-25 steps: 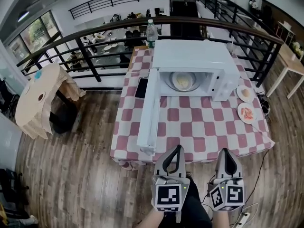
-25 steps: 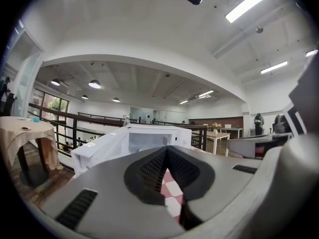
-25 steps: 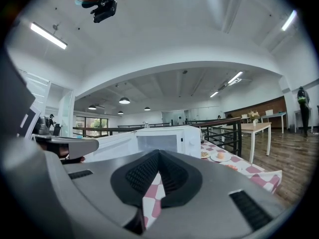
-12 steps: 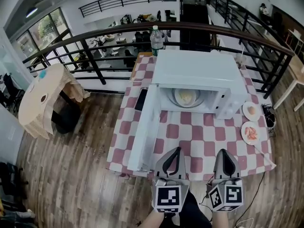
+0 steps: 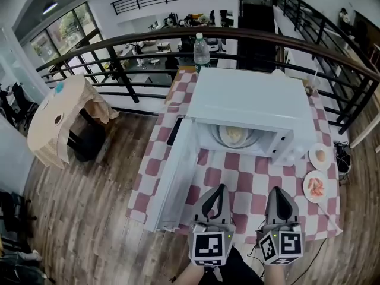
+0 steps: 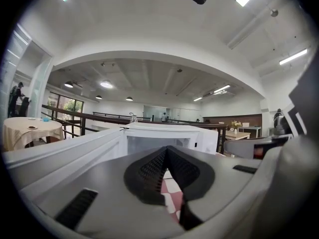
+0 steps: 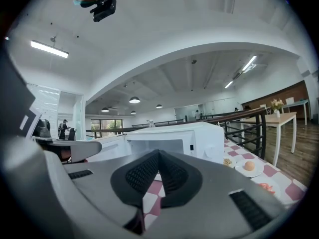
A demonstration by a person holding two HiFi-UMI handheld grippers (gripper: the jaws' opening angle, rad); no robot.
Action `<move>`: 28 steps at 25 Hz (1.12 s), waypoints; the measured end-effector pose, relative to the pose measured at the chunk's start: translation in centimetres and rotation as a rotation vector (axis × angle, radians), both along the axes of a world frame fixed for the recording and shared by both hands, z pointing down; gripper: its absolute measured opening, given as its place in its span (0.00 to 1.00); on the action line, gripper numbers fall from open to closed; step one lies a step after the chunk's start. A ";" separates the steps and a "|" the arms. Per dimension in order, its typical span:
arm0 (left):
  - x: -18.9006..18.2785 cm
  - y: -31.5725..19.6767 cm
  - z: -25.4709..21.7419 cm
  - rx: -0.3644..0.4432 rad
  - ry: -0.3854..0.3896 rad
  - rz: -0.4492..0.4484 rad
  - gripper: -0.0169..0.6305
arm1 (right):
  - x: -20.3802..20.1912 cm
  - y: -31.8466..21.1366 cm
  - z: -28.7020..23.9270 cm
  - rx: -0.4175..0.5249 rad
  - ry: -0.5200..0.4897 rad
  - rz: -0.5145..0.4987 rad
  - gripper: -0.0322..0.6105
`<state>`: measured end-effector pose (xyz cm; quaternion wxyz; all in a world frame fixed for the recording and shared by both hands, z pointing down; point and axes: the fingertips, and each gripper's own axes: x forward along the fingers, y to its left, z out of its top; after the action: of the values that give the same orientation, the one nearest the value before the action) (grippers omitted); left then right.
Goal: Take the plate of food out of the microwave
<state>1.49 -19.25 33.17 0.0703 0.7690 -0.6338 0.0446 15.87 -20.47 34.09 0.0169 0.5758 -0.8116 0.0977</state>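
The plate of food (image 5: 235, 136) sits inside the open white microwave (image 5: 249, 97) on the checked tabletop (image 5: 237, 180), while the left tool (image 5: 218, 187) and right tool (image 5: 279, 190) hover at its near edge, jaws together, gripping nothing.

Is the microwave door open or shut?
Open. The door swings out from the microwave, and the plate shows inside.

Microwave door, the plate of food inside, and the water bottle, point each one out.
microwave door (image 5: 174, 174), head view, middle of the open panel.
plate of food (image 5: 226, 136), head view, plate's left part.
water bottle (image 5: 202, 51), head view, its body.
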 end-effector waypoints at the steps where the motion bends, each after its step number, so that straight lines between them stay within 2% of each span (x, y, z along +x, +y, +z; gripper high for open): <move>1: 0.1 -0.6 0.1 0.002 -0.001 -0.007 0.07 | 0.0 -0.6 0.0 -0.003 0.002 -0.010 0.05; 7: 1.3 -3.3 1.0 0.003 -0.004 -0.036 0.07 | 0.5 -3.6 0.7 -0.011 0.000 -0.059 0.05; 13: 2.0 -4.8 2.1 -0.045 0.012 -0.049 0.07 | 0.6 -5.1 1.9 -0.042 -0.007 -0.087 0.05; 28: 0.7 -8.3 4.8 -0.100 0.035 -0.038 0.07 | -1.5 -8.5 4.6 -0.098 -0.033 -0.093 0.05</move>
<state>2.17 -27.53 37.94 0.1205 0.7531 -0.6438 0.0617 14.41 -28.95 38.66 0.0362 0.5344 -0.8318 0.1458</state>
